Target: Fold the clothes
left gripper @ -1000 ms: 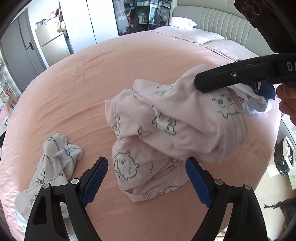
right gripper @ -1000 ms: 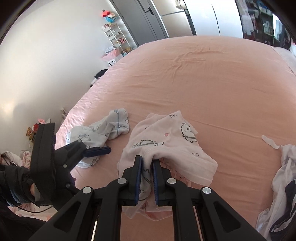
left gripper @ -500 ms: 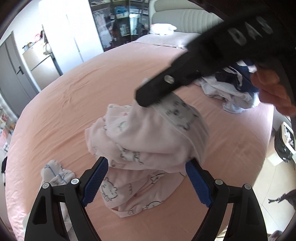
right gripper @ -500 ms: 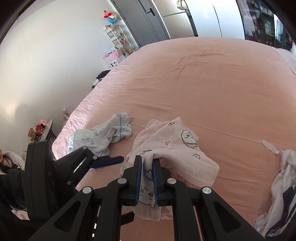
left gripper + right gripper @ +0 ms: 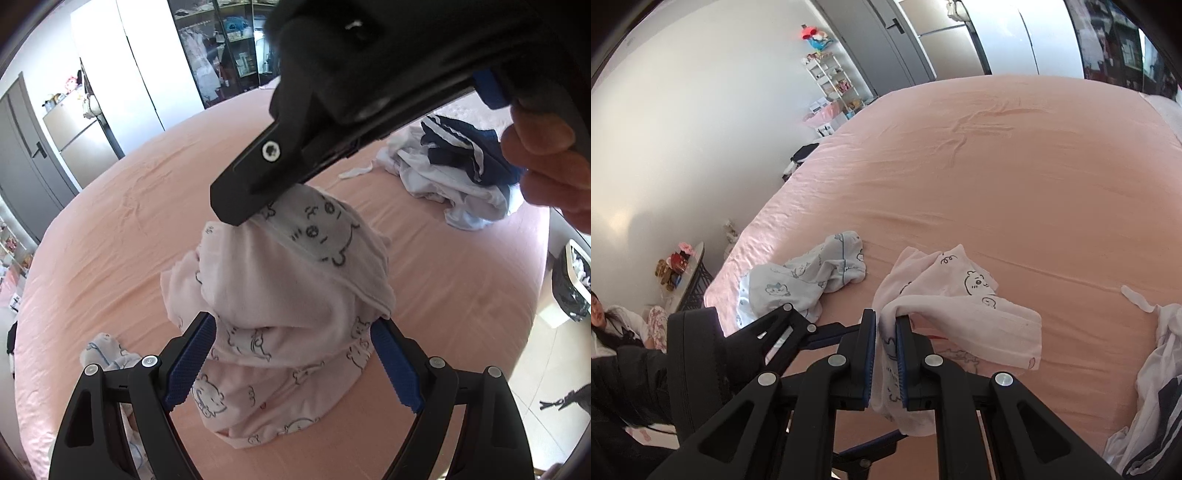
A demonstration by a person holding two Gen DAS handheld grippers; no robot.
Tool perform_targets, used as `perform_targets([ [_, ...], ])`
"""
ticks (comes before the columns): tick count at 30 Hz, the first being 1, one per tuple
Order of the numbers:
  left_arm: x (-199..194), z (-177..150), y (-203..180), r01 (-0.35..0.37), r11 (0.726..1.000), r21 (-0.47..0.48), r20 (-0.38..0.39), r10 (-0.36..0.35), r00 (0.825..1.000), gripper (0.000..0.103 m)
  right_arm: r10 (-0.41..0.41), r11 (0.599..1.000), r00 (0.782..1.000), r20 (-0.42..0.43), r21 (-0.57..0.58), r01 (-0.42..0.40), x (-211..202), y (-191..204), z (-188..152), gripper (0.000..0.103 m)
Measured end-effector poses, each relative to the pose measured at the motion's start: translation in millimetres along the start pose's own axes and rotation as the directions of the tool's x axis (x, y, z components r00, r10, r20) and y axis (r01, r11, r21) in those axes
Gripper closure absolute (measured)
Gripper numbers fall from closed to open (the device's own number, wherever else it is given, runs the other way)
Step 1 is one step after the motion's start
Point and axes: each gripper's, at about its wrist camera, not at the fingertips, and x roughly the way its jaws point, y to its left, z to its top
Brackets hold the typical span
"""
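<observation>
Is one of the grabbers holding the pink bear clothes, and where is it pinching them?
Yes. The right gripper pinches a bunched fold of the pink garment near its top. The left gripper is open, holding nothing.

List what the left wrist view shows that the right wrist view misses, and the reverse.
Left wrist only: a hand on the right gripper's handle, and glass-door shelves behind the bed.

Right wrist only: the right gripper shut on the pink garment, and a person on the floor.

Both: the pink bedsheet, blue-white garment, navy-white pile.
</observation>
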Motion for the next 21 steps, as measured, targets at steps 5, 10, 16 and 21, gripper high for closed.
perform_targets([
  [5,-3.9,-0.1,5.5,-0.012,0.999,-0.034,0.005,0.012,1.0,0.018,-0.001,1.0,1.0,0.0,0.008,0.001,-0.1,-1.7,0.7,0.094],
  [10,-6.3,-1.7,9.0,-0.006,0.998,-0.057,0.012,0.007,1.0,0.041,0.01,0.999,1.0,-0.008,0.03,-0.01,3.7,-4.4,-0.6,0.093],
  [16,-2.7,-2.0,25.2,0.048,0.982,-0.181,-0.002,-0.05,0.999,0.081,0.023,0.999,1.0,-0.008,0.046,-0.022,4.5,-5.9,-2.7,0.094],
  [21,-7.7,-1.0,28.7,0.049,0.984,-0.173,0.011,-0.047,0.999,0.086,0.01,0.999,1.0,-0.017,0.044,-0.009,7.5,-6.7,-6.0,0.093],
])
